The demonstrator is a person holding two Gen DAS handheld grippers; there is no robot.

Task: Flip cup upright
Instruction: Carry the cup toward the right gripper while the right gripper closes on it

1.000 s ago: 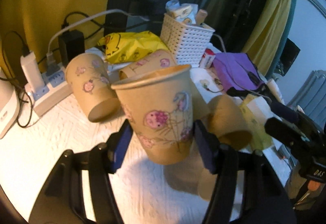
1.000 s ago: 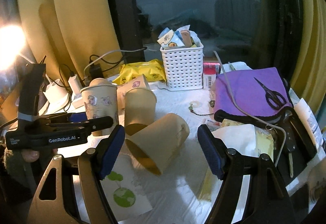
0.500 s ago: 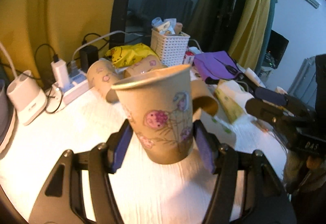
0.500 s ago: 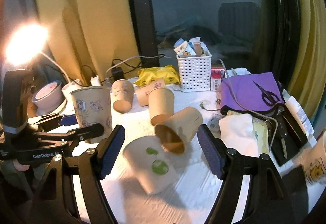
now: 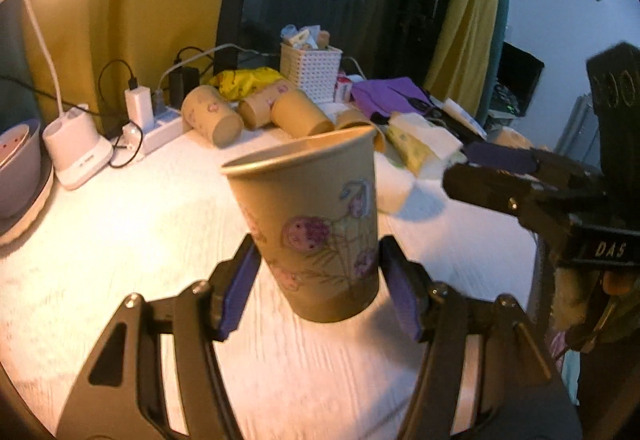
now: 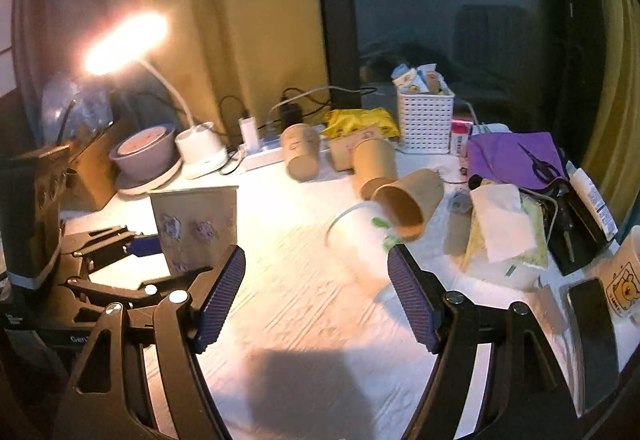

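1. Now, at our left gripper [image 5: 318, 286], the blue pads [image 5: 240, 290] press either side of the floral paper cup [image 5: 316, 228], low on its wall near the base, so the jaws are closed on it.
2. We hold that cup mouth-up, tilted a little, its rim above the pads; whether its base touches the white table [image 5: 120, 240] we cannot tell.
3. Our right gripper [image 6: 316, 298] hangs over the table with its ribbed blue pads [image 6: 222, 294] spread wide and nothing between them.
4. From the right wrist view we see the left gripper at the left edge, gripping the cup [image 6: 196, 226] from the side, well apart from the right fingers.
5. Tan paper with pink and purple flower prints covers the cup, and its rolled rim looks round and uncrushed.
6. Beyond it, several more paper cups [image 5: 210, 114] lie on their sides near a power strip [image 5: 156, 126], and a white basket [image 5: 310, 70] stands behind them.
7. A lit desk lamp [image 6: 124, 42] glows at the far left.
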